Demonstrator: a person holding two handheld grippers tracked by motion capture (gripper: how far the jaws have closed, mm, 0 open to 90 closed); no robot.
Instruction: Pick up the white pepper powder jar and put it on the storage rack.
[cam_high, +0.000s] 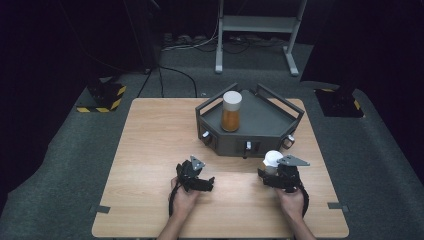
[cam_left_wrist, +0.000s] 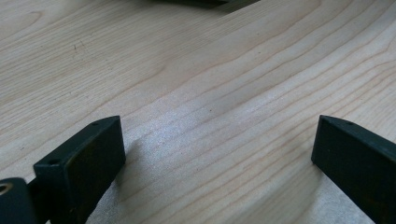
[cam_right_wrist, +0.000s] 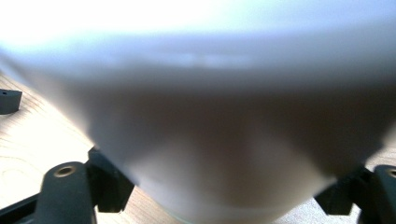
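Observation:
A tall glass (cam_high: 231, 112) of amber liquid with a white top stands upright in the grey tray (cam_high: 270, 117) at the table's far middle. My right gripper (cam_high: 272, 172) is near the front right, just short of the tray's front edge, shut on a second white-topped cup (cam_high: 273, 158). In the right gripper view that cup (cam_right_wrist: 210, 116) is a close white and brownish blur between the jaws of my right gripper (cam_right_wrist: 224, 196). My left gripper (cam_high: 202, 181) rests low over the wooden table (cam_high: 150, 150) at front centre. The left gripper (cam_left_wrist: 217, 135) is open, with bare wood between its jaws.
The tray has raised rails and small knobs (cam_high: 248, 146) along its front wall. Behind the table, on the dark carpet, are a metal stand (cam_high: 255, 22), cables (cam_high: 165, 75) and two yellow-and-black striped bases (cam_high: 105, 97) (cam_high: 340, 100). A dark block (cam_right_wrist: 9, 100) lies left of the cup.

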